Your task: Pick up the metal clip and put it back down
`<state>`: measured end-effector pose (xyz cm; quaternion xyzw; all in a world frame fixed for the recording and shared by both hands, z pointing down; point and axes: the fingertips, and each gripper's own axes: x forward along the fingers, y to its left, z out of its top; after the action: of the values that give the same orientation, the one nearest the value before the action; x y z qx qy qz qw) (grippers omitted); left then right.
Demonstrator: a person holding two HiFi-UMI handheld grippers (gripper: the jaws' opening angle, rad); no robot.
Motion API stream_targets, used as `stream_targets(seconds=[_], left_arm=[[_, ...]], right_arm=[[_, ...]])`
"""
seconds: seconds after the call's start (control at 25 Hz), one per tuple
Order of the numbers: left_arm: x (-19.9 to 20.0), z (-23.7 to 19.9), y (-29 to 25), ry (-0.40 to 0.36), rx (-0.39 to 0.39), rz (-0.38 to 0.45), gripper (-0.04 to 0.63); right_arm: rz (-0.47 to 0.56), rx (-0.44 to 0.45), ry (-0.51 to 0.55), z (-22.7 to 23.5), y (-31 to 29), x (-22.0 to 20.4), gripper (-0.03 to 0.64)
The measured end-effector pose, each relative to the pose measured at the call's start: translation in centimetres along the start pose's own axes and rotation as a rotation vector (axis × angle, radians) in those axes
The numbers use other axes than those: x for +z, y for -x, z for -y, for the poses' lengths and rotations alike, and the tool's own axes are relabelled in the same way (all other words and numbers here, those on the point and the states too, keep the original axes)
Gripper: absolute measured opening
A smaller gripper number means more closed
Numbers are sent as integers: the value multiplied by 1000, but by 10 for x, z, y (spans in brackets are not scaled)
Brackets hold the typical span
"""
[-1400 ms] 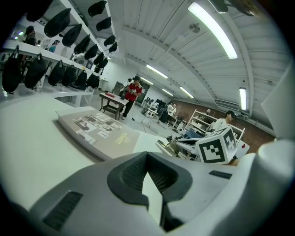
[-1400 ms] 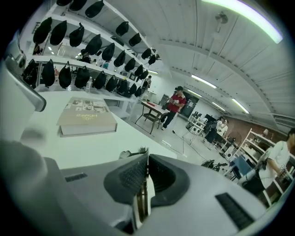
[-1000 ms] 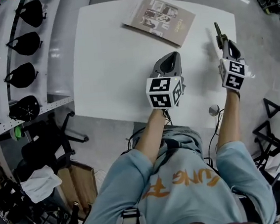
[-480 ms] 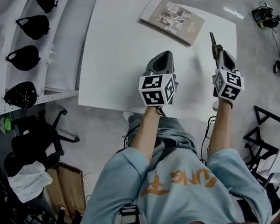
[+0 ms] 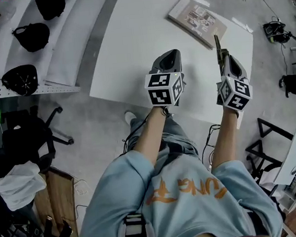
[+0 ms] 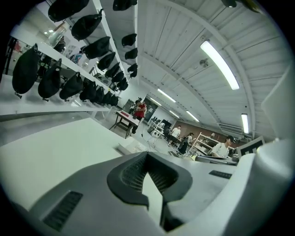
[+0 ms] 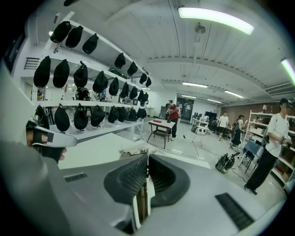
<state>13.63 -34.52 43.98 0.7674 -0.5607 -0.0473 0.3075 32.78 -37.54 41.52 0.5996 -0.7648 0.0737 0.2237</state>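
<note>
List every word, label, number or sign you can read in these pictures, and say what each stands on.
Nothing reads with certainty.
Shirt: large orange print on the chest, part of it perhaps "UNG", the rest unclear.
Booklet on the table: cover print too small to read.
Marker cubes: black-and-white square patterns only, no words.

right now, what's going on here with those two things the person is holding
A person stands at a white table with a hand-held gripper in each hand. The right hand-held gripper is shut on a thin metal clip, which sticks out past its tips and looks to be off the tabletop, not yet put back down. The left hand-held gripper is beside it, its tips together with nothing between them. A booklet lies near the table's far corner, untouched.
</note>
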Motion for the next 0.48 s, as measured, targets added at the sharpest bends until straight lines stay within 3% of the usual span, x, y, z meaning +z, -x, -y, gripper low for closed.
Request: stream_targets(seconds=[0.48], left_arm=[[43,-110,100,-19,141,58,9]], right_arm=[[53,173,19,-155,-8,29,32]])
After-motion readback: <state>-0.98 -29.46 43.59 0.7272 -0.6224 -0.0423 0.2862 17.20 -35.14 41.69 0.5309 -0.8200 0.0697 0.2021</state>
